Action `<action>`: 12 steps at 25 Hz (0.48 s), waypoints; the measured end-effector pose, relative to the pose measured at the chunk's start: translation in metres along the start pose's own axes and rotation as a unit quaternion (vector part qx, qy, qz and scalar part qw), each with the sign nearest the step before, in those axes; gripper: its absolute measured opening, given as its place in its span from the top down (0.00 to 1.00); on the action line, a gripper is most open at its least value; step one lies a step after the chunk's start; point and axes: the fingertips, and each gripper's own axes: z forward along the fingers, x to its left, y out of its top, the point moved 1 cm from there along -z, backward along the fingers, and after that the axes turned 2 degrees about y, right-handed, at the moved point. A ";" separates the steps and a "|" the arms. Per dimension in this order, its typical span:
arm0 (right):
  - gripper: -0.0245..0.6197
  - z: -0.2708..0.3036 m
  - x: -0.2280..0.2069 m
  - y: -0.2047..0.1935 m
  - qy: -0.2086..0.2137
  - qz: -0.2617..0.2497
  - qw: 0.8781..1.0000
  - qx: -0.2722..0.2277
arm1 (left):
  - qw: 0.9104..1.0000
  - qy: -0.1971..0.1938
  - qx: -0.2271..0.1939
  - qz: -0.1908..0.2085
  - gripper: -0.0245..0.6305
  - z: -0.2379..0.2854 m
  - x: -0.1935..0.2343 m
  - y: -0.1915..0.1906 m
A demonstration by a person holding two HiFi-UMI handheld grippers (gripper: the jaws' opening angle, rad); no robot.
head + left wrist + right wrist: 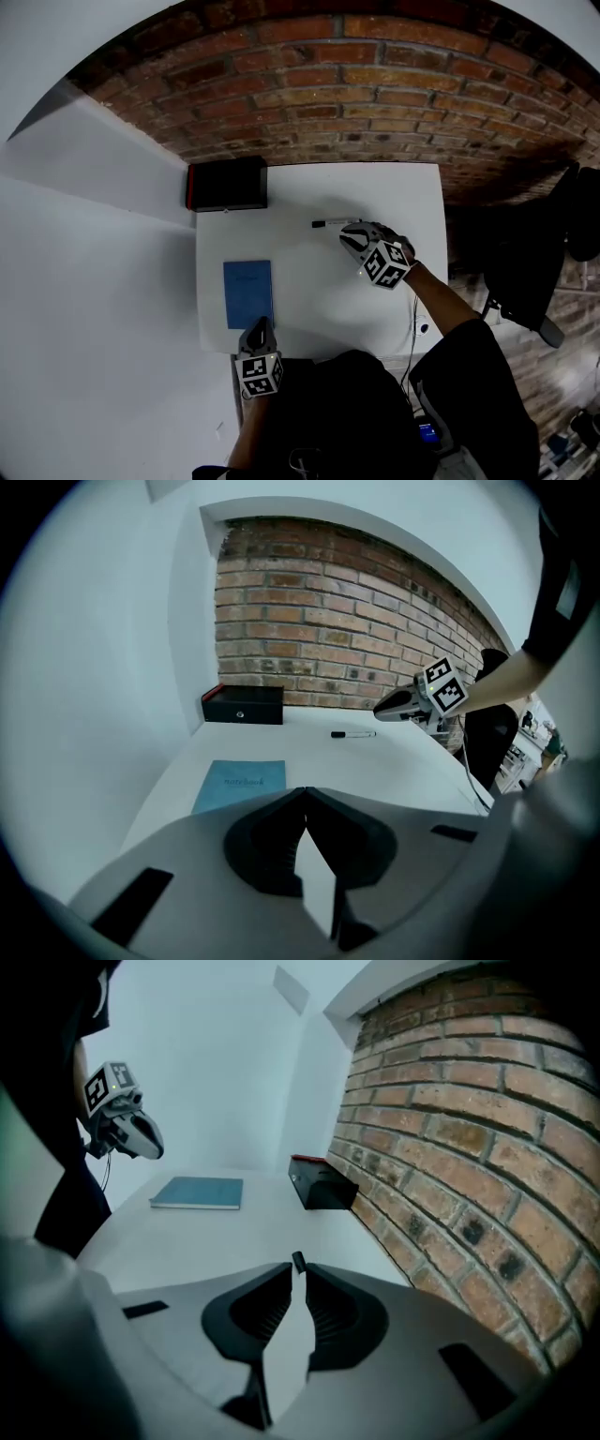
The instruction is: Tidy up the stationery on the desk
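Note:
A black-and-white marker pen (333, 223) (353, 733) lies at the back middle of the white desk (394, 187). My right gripper (354, 234) (382, 707) hovers just right of the pen's end. In the right gripper view its jaws (298, 1272) stand a narrow slit apart, and the pen's dark tip (297, 1261) peeks past them, untouched. A blue notebook (248, 293) (239, 785) (199, 1192) lies flat at the front left. Near the desk's front edge behind it, my left gripper (261, 326) (305, 790) is shut and empty.
A black box with a red edge (225, 184) (242, 705) (319, 1185) sits at the back left corner. A brick wall (356, 94) runs behind the desk and a white wall stands on the left. A black chair (525, 262) and a cable (413, 319) are at the right.

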 end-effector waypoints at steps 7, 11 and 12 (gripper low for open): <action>0.84 0.018 -0.016 -0.024 0.041 -0.023 0.998 0.044 | 1.000 0.017 0.014 -0.013 0.94 -0.005 0.000 -0.008; 0.83 0.030 -0.020 -0.038 0.065 -0.033 0.995 0.068 | 0.999 0.024 0.020 -0.028 0.94 -0.007 0.002 -0.011; 0.83 0.033 -0.020 -0.041 0.071 -0.042 0.994 0.074 | 0.999 0.027 0.021 -0.032 0.94 -0.007 0.002 -0.012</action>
